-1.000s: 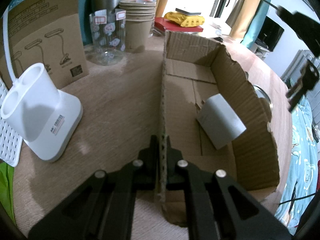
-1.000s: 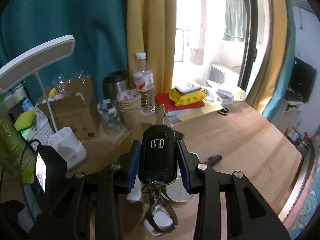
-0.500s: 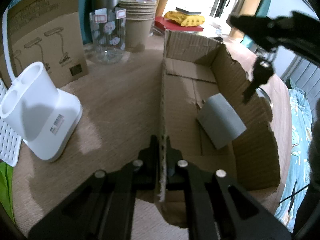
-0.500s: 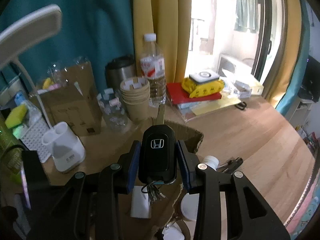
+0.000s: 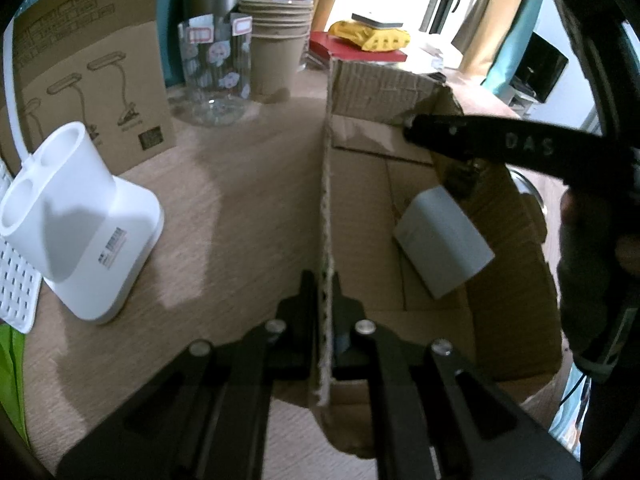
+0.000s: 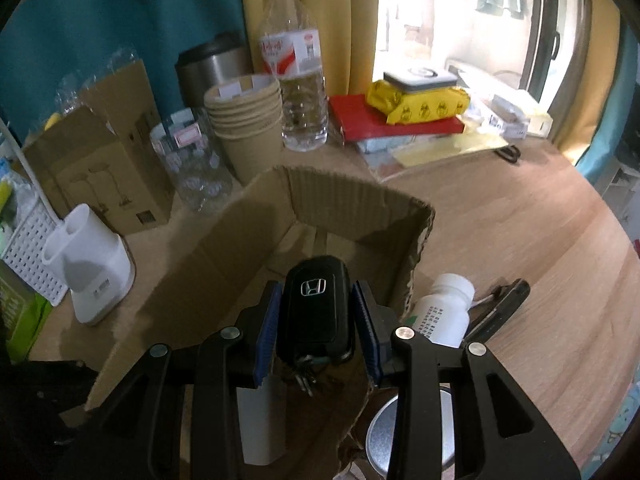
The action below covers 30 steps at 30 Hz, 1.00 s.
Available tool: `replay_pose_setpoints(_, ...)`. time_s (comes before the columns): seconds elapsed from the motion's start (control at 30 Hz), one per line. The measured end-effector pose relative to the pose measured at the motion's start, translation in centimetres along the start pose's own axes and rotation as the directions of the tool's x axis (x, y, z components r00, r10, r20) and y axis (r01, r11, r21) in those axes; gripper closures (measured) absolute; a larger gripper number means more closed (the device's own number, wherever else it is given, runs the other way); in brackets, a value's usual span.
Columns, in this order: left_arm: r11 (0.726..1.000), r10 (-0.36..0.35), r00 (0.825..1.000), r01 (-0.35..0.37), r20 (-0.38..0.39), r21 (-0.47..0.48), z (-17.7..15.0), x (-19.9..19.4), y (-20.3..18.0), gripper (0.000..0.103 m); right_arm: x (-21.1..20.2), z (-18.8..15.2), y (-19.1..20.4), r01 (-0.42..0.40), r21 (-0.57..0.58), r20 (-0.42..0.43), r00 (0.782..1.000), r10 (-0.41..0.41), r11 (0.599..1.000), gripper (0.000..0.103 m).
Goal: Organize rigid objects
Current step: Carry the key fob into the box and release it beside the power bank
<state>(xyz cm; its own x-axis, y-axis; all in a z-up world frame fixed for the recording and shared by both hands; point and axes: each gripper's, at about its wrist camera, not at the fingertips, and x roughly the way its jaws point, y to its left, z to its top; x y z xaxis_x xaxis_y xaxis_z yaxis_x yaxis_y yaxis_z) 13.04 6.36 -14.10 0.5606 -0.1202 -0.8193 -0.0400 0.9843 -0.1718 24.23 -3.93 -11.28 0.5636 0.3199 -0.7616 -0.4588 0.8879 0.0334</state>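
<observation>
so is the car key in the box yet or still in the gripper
Still held: the right gripper is shut on the car key, above the open cardboard box, not released.

1. Looks like someone's home, probably a bedroom or living room corner, not a lab or shop.
2. Wood-grain surface [image 6: 520, 240] is cluttered with everyday stuff: a stack of paper cups [image 6: 246, 120], a water bottle [image 6: 296, 76], a steel thermos [image 6: 210, 66] and a patterned glass jar [image 5: 216, 68].
3. Yellow curtains [image 6: 320, 12] and teal curtains [image 6: 120, 20] hang by a big bright window [image 6: 460, 12].
4. Red book [image 6: 384, 122] with a yellow tank toy [image 6: 424, 102] on top, very lived-in.
5. A dark screen [image 5: 546, 66] sits on a low stand off to the side.
6. Desk lamp base [image 5: 80, 220] plus its retail box [image 5: 80, 92], so typical household bits.
</observation>
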Motion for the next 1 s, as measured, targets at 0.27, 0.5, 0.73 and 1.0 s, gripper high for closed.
replay_pose_setpoints(0.27,1.0,0.001,1.0,-0.001,0.001,0.001,0.2,0.0,0.4,0.098,0.1,0.1,-0.2,-0.013,0.011,-0.008,1.0,0.013,1.0,0.064)
replay_pose_setpoints(0.5,1.0,0.002,1.0,-0.002,0.001,0.002,0.4,0.2,0.7,0.098,-1.7,0.0,-0.4,0.004,0.01,0.018,1.0,-0.004,1.0,0.057)
replay_pose_setpoints(0.73,1.0,0.008,1.0,-0.008,0.002,0.003,0.5,0.3,0.6,0.098,-5.0,-0.5,-0.9,0.027,0.017,0.071,0.997,-0.028,0.999,0.055)
replay_pose_setpoints(1.0,1.0,0.014,1.0,-0.014,0.005,0.005,0.5,0.4,0.6,0.098,-9.3,-1.4,-2.4,0.046,0.07,0.141,0.988,-0.056,0.996,0.041)
